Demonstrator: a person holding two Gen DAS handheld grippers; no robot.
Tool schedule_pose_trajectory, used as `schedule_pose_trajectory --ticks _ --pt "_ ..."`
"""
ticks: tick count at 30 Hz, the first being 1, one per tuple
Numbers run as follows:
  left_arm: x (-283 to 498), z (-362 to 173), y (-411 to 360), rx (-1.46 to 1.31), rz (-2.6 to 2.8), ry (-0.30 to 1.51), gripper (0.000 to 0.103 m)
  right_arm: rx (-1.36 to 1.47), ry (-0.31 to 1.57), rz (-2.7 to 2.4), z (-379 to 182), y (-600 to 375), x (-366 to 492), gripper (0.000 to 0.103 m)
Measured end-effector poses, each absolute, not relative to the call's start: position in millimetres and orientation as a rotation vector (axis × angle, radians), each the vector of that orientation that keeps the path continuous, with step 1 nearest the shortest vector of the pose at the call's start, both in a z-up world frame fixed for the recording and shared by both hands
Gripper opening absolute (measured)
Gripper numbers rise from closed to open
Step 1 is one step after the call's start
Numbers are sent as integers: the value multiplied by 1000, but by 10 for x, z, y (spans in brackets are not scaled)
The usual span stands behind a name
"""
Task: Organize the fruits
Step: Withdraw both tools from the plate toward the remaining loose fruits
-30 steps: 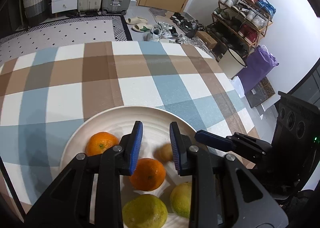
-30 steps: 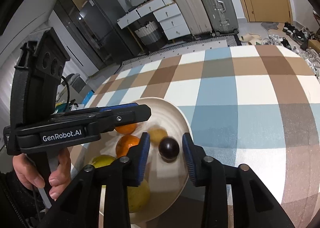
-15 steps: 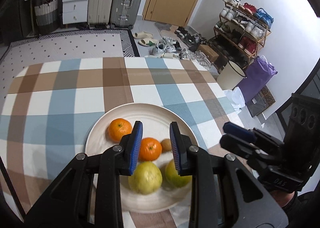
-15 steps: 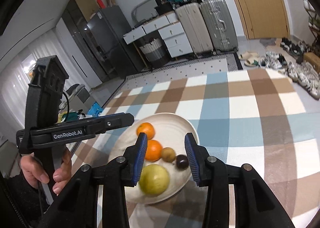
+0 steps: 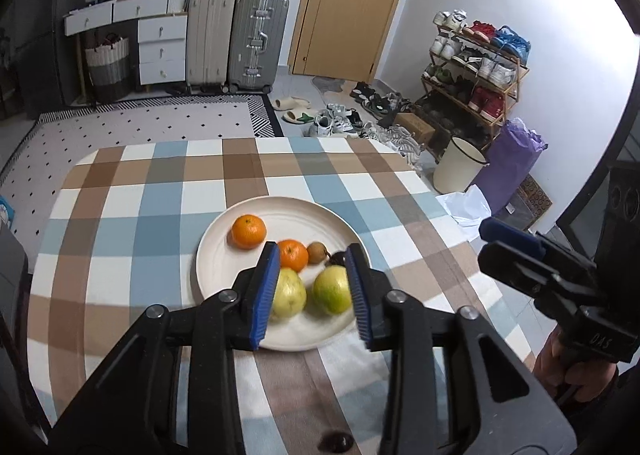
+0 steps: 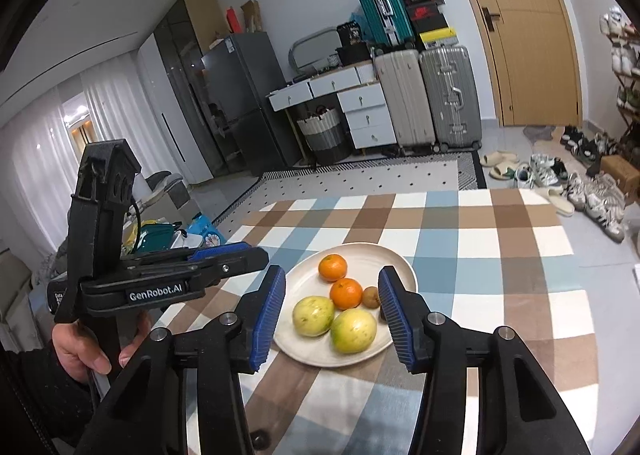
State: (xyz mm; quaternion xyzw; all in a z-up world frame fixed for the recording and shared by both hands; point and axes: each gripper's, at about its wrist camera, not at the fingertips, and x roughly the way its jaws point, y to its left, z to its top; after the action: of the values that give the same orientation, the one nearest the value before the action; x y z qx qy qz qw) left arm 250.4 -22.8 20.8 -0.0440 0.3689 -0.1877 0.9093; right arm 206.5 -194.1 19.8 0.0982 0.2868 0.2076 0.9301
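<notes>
Your left gripper [image 5: 312,291] and right gripper [image 6: 332,311] both gape wide, holding nothing, above the plate [image 6: 304,279]; oranges [image 6: 333,267] sit at its 12 o'clock.

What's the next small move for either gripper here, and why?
Probably none beyond easing both back and ending the run. All six fruits sit on the plate: two oranges, two yellow-green fruits, a small brown one and a dark one. The left gripper and right gripper hover open and empty, and no fruit shows on the tablecloth.
</notes>
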Motion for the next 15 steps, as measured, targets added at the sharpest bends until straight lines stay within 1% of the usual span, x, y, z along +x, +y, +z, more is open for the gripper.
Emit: schedule_pose_trajectory --ticks 2,4,9,11,12,13,15 --pt "2323 245 -206 -88 -378 744 47 188 573 426 242 -1909 1931 57" --pt "2157 273 -174 -95 -375 724 55 173 553 426 278 -1873 1777 64" --pt "1737 299 -110 -82 -330 693 63 134 519 423 303 -1766 1449 68" --pt "1568 308 -71 -88 -320 685 74 135 518 429 293 -1729 1328 70" --pt "1478 314 -50 -91 -315 678 78 135 518 431 287 -1712 1274 70" --pt "1378 322 -27 -93 -305 668 83 130 514 434 288 -1687 1188 71" --pt "1203 332 17 -99 -290 652 84 119 499 427 292 -1652 1036 73"
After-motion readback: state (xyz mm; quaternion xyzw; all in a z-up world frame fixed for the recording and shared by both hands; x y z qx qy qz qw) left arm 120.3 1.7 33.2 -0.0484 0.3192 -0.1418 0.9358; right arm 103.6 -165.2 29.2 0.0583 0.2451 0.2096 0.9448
